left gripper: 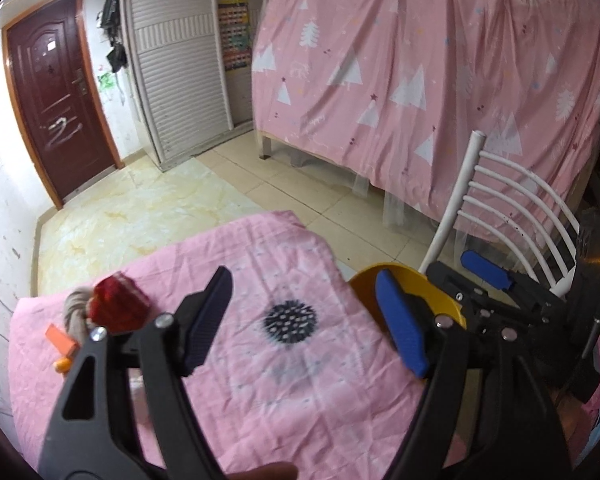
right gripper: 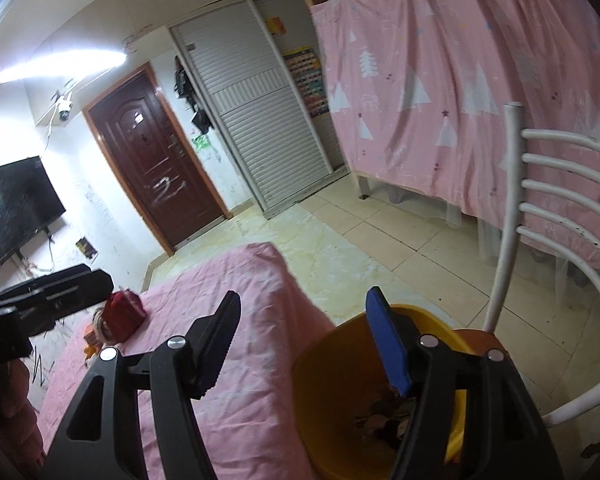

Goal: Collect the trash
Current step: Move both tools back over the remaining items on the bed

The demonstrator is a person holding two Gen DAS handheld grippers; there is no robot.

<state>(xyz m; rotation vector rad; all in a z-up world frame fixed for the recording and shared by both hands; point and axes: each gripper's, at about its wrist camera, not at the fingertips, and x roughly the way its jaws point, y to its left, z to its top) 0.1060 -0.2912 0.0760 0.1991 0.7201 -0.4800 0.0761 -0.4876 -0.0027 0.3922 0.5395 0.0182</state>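
Left wrist: left claw (left gripper: 304,316) wide apart, empty; right claw (right gripper: 304,340) parted, empty, over yellow bin (right gripper: 332,364).

A dark red door (right gripper: 152,160) in a brown frame is set into a scribbled white wall (right gripper: 216,172). Beside it, a white slatted wardrobe (right gripper: 260,120) is seen. A pink sheet printed with white trees (left gripper: 420,72) is hung across the far side. The floor (right gripper: 380,240) is laid with pale tiles. A white chair with a curved slatted back (right gripper: 540,208) is placed at the right. A dark screen (right gripper: 16,204) is mounted on the left wall, and a strip light (right gripper: 60,64) glows above.
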